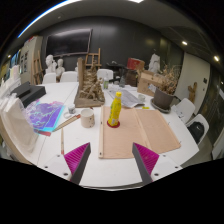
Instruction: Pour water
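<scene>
**Bottle on the board, gripper open and short of it**

The bottle point(115, 108), yellow, stands upright on the far left part of a wooden board point(140, 132), which lies on a white table point(190, 150) near its front edge. A dark round base shows under the bottle. Just left of it, off the board, stands a small grey cup point(88, 118), close to the bottle but apart from it.

The gripper point(112, 162) hovers over the table's front edge with its fingers spread wide and nothing between them; the left pad point(78, 163) and the right pad point(146, 160) sit to either side of the board's near end. The bottle is ahead of the fingers, well beyond their tips.

Farther left on the table lies an iridescent sheet point(45, 115), with a thin stick point(66, 122) beside it. Beyond the cup, toward the table's far edge, rises a wooden rack point(92, 82). A laptop point(163, 100) sits at the far right corner. Chairs point(50, 72) and cluttered shelving stand in the dim room behind.
</scene>
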`<state>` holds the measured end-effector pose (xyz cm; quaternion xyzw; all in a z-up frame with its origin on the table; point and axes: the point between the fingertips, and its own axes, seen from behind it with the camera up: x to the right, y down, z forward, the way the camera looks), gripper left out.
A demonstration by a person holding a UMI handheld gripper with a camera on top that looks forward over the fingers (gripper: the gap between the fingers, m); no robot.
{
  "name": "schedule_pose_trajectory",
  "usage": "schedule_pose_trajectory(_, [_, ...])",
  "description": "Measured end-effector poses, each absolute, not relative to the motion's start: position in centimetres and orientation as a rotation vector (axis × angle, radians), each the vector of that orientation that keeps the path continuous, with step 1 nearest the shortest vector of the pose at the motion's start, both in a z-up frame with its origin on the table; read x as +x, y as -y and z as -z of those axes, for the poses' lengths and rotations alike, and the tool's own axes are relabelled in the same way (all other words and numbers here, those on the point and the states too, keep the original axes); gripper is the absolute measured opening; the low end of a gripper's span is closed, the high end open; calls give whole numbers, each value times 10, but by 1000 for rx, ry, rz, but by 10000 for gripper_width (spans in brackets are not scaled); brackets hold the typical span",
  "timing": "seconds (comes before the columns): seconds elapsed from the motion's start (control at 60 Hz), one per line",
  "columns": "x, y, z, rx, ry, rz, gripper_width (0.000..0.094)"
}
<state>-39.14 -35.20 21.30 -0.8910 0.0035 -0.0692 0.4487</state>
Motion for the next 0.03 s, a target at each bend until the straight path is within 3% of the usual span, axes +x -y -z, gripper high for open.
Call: schedule_pose_trajectory(0.033, [-389, 352, -213, -2206, -3, 161, 859])
